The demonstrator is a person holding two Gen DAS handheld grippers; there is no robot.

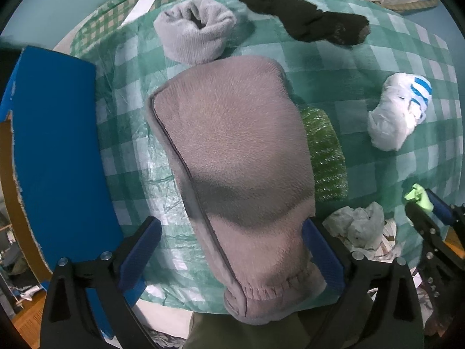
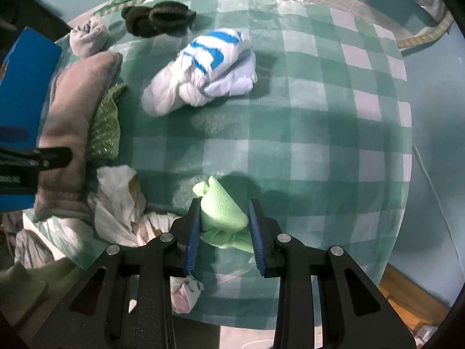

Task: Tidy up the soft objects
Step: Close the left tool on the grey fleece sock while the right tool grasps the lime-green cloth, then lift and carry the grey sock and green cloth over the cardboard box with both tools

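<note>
- Round table [image 2: 319, 133], covered by a green-and-white checked cloth.
- Far edge: rolled grey sock [image 1: 195, 29], black sock bundle [image 1: 305, 19] beside it.
- Left side: grey fleece mitt [image 1: 232, 157] lying lengthwise; green scrub pad [image 1: 325, 157] partly under its right edge.
- Blue board [image 1: 58, 151] at the table's left rim.
- Middle: white cloth with blue stripes [image 2: 203, 69], knotted, apart from the rest.
- Near edge: crumpled white bags [image 2: 119, 203].
</note>
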